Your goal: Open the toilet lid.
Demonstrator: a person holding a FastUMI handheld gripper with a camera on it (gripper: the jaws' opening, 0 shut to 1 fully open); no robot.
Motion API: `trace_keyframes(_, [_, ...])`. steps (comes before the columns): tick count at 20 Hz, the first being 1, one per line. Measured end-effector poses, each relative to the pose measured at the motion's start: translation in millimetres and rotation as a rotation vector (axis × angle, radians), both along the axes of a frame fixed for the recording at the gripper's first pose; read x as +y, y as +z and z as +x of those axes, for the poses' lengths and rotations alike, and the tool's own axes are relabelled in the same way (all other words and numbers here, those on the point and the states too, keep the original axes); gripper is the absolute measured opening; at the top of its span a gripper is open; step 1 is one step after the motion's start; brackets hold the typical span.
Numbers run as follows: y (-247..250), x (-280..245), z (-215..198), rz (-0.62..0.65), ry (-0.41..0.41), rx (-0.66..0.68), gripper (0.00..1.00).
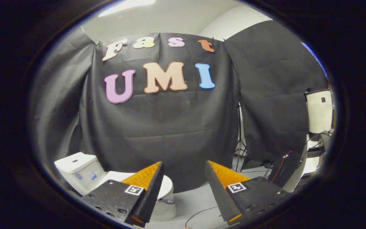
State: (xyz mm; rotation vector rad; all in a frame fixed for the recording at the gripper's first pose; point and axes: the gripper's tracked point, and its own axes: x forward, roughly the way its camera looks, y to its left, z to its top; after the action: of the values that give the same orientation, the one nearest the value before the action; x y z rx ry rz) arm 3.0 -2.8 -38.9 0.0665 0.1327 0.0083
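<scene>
A small white toilet stands on the floor against the black cloth wall, low and to the left of my fingers. Its tank sits further left, and its lid lies flat and shut, partly hidden behind my left finger. My gripper is held above and behind the toilet, apart from it. The jaws stand wide apart with nothing between them, only the cloth wall and floor beyond.
A light stand rises at the gap in the cloth to the right. Cables run over the pale floor. A white unit and dark gear stand at the far right.
</scene>
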Motion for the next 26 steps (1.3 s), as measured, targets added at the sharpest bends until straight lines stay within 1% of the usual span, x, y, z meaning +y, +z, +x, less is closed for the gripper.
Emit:
trace_keyframes(6, [-8.3,1.9,3.4,0.055,0.008,0.019,0.81])
trace_keyframes(9, [-9.0,-1.6,5.8,0.072,-0.008,0.019,0.81])
trace_keyframes(19, [-6.5,-4.8,12.6,0.164,-0.026,0.003,0.81])
trace_keyframes(22, [-5.3,-3.0,20.8,0.217,-0.037,0.012,0.81])
trace_keyframes(26, [-1.8,6.3,33.2,0.327,-0.062,0.01,0.8])
